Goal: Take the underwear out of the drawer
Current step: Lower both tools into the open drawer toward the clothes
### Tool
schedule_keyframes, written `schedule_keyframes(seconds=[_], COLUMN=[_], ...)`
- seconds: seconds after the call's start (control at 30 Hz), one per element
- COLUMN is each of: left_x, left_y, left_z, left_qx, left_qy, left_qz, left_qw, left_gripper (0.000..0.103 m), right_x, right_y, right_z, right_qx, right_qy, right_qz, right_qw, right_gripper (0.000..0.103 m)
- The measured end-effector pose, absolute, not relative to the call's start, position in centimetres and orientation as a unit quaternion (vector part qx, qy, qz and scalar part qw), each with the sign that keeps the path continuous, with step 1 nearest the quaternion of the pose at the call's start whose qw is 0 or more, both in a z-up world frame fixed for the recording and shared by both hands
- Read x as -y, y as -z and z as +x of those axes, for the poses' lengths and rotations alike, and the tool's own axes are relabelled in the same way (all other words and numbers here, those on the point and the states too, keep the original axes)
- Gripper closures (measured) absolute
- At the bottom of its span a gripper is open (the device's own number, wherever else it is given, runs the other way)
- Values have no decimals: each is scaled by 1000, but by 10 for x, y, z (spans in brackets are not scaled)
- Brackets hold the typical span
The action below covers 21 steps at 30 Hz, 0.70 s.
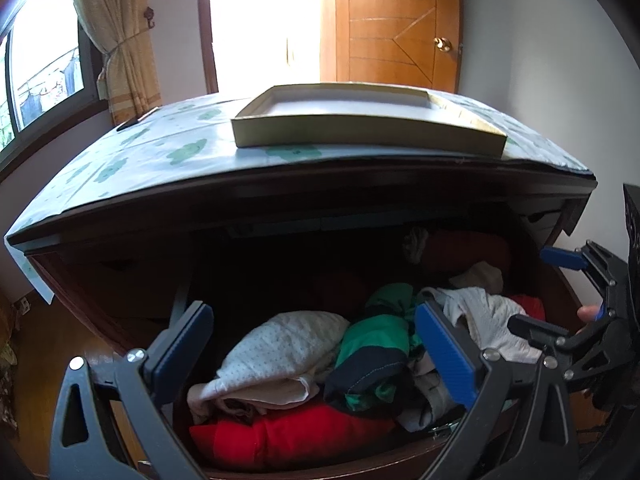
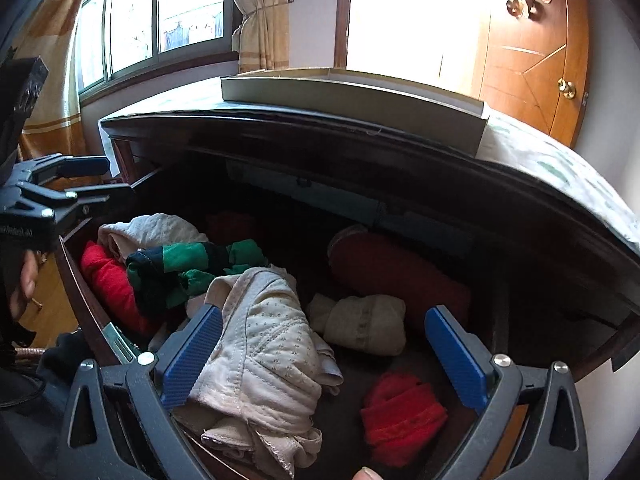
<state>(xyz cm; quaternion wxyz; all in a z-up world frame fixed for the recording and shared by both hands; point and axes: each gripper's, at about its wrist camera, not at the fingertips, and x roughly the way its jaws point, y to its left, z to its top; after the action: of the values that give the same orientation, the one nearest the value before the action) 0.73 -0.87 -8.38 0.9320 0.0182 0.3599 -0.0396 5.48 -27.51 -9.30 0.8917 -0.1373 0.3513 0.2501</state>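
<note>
Two blue-padded fingers of the left gripper [image 1: 316, 348] stand wide apart, holding nothing, over the open drawer [image 1: 320, 460]. Between them lie a cream dotted garment [image 1: 280, 344], a green and navy striped garment [image 1: 376, 344] and a red cloth [image 1: 288, 432]. The right gripper [image 2: 324, 360] also gapes wide and empty, its left pad touching cream quilted underwear [image 2: 264, 344] heaped inside the drawer. A small red garment [image 2: 400, 416] lies near its right pad. A shallow box [image 1: 360, 120] sits on the dresser top [image 1: 120, 168].
</note>
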Motion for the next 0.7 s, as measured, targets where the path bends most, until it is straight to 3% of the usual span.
schedule_keyframes(seconds=[0.47, 0.7], left_x=[19, 25], left_y=[99, 103], left_z=[21, 24], left_qx=[-393, -405], left_qy=[59, 75], left_qz=[64, 81], left_qw=[915, 908], left_gripper=[0, 0], right_x=[271, 255], right_y=[105, 110], right_z=[80, 81], right_qx=[-451, -461], right_qy=[-278, -254], right_qz=[-98, -145], right_qw=[842, 838], right_gripper=[1, 1])
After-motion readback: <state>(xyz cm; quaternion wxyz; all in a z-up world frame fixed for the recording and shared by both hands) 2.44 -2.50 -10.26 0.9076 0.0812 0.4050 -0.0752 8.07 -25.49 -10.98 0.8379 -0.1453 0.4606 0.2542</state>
